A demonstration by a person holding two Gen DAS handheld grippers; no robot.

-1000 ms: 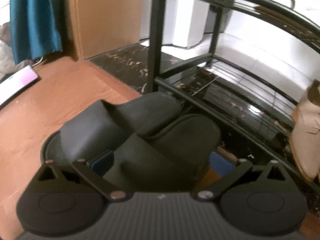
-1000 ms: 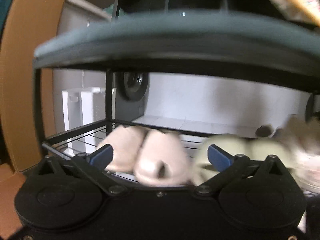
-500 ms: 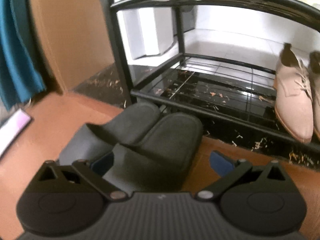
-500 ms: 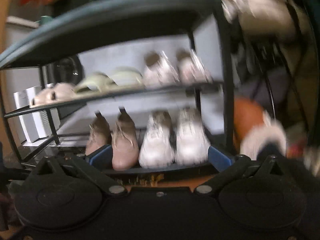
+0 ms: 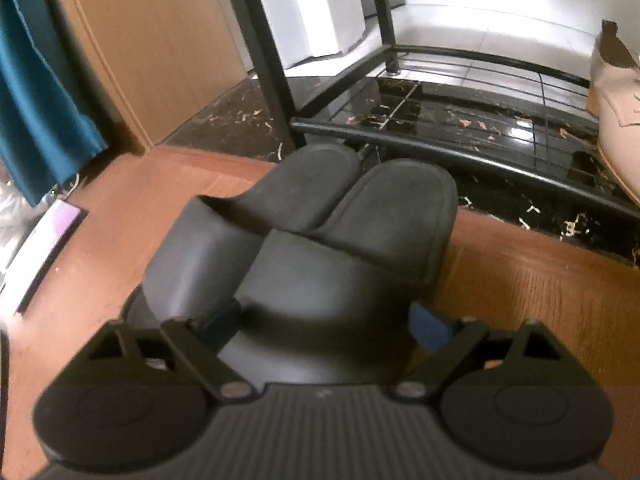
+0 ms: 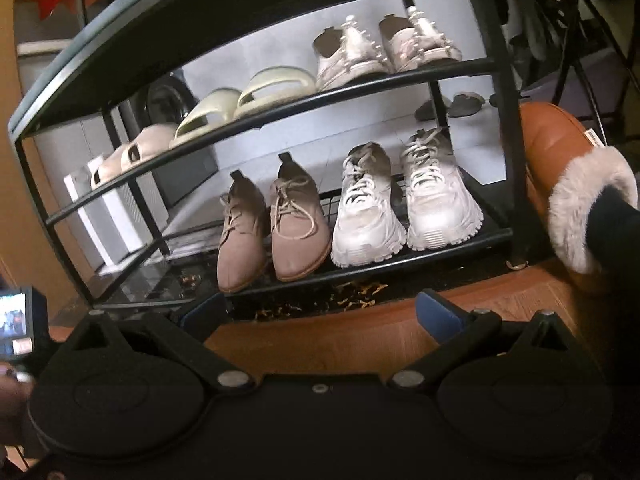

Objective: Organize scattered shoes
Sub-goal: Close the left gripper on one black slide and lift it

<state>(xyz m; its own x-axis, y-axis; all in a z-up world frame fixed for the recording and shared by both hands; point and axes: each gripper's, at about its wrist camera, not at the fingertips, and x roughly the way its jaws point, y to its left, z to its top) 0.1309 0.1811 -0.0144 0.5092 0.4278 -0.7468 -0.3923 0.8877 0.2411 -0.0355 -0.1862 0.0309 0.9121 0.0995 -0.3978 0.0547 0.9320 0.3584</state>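
My left gripper (image 5: 326, 322) is shut on the right one of a pair of dark grey slippers (image 5: 320, 240), with one finger in its opening and the other outside; the toes point at the left end of the black shoe rack (image 5: 440, 148). My right gripper (image 6: 320, 314) is open and empty above the wooden floor in front of the rack (image 6: 260, 120). The bottom shelf holds tan lace-up shoes (image 6: 272, 224) and white sneakers (image 6: 404, 204). The upper shelf holds beige clogs (image 6: 132, 152), pale green slides (image 6: 248, 96) and beaded flats (image 6: 384, 48).
A brown fur-lined boot (image 6: 572, 176) on a leg stands right of the rack. A teal curtain (image 5: 36, 80) and wooden panel (image 5: 152, 40) are at left. A white box (image 5: 320, 8) sits behind the rack. One tan shoe (image 5: 616, 108) shows on the bottom shelf.
My left gripper has carried the slippers forward to the rack's left end. My right gripper has drawn back and dropped, so the whole rack now shows.
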